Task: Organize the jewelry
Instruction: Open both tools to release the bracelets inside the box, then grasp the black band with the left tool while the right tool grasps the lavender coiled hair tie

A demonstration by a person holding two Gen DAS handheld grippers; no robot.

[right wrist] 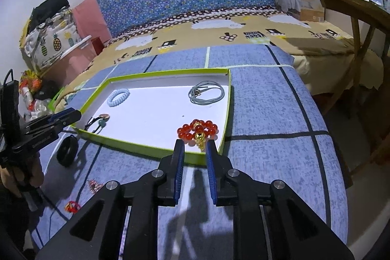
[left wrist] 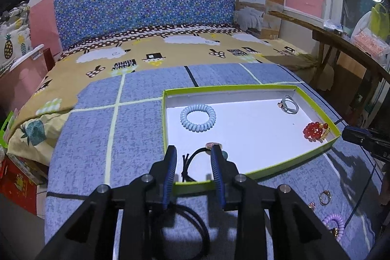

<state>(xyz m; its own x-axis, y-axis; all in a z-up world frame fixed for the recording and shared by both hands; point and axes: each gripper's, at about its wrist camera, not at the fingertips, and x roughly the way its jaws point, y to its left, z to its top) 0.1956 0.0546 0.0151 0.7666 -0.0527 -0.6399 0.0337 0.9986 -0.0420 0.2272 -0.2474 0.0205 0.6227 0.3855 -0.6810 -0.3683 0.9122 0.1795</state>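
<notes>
Green-rimmed tray (left wrist: 314,149) with a white floor sits on the blue checked bedspread (left wrist: 136,118). Left wrist view: four items in the tray, namely one pale blue coil hair tie (left wrist: 198,117) toward the far left, one grey cord loop (left wrist: 290,104) in the far right corner, one red bead bracelet (left wrist: 316,131) with gold beads against the right wall, and one black hair tie with charm (left wrist: 198,155) at the near edge. Left gripper (left wrist: 194,150) hangs over the near rim, jaws parted with nothing between them, the black tie lying in the tray below the gap. Outside the tray on the bedspread, near right: one ring (left wrist: 325,196), one small pinkish piece (left wrist: 311,205), one purple coil hair tie (left wrist: 334,223). One black band (left wrist: 192,223) lies under the gripper body.

Right wrist view: same four items in the tray. Right gripper (right wrist: 195,148) is at the near right corner, jaws spread and empty, tips just short of the red bead bracelet's gold end. Left gripper is visible at the left edge, tips at the tray's rim. On the bedspread to the left of the tray: one black band (right wrist: 67,150), one small copper-coloured piece (right wrist: 95,185), one small red piece (right wrist: 72,207).
</notes>
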